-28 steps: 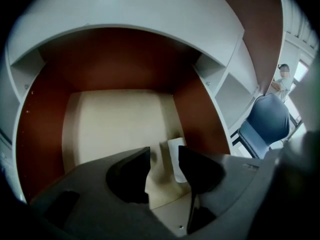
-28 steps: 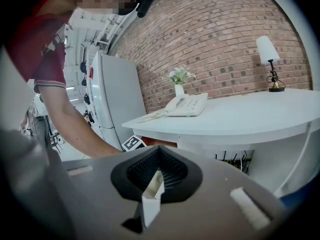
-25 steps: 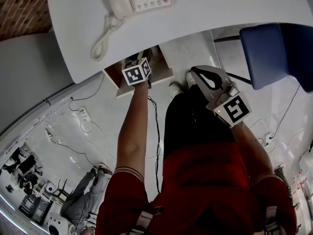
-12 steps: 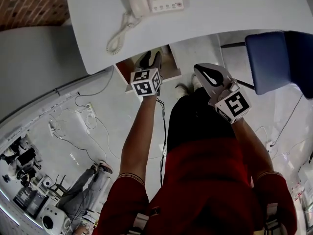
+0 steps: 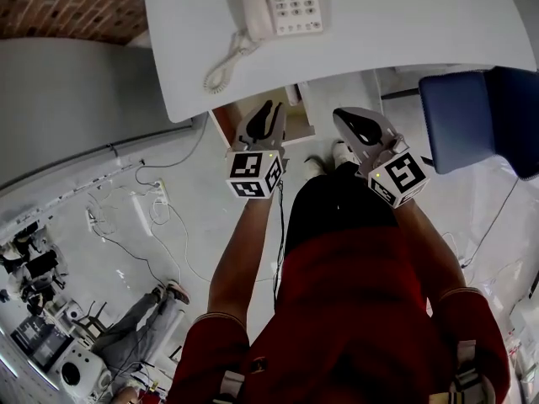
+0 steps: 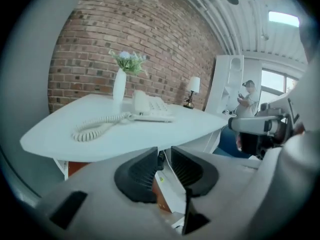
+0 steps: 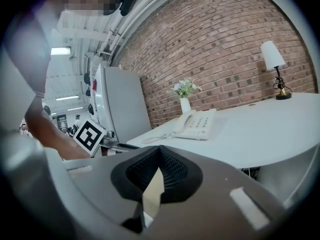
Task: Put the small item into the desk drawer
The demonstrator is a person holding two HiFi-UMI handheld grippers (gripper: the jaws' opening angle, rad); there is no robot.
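The desk drawer (image 5: pixel 296 130) stands pulled out under the white desk (image 5: pixel 404 32), its brown inside (image 5: pixel 226 118) showing. My left gripper (image 5: pixel 268 109) hovers just in front of it, off the drawer. Its jaws are closing, with a narrow gap and nothing between them (image 6: pixel 164 166); the drawer (image 6: pixel 161 198) shows through that gap. My right gripper (image 5: pixel 348 121) hangs to the right over the person's lap, shut (image 7: pixel 159 166). A pale wedge shows low between its pads; I cannot tell whether it is a held thing. No small item is plainly visible.
A white phone (image 5: pixel 282 2) with a coiled cord (image 5: pixel 221 72) sits on the desk, with a vase (image 6: pixel 119 84) and a lamp (image 7: pixel 274 64) farther back. A blue chair (image 5: pixel 480 116) stands at the right. Cables (image 5: pixel 143 217) trail over the floor at the left.
My left gripper has drawn back out of the drawer toward the person, and its jaws have narrowed. The right gripper has stayed about where it was.
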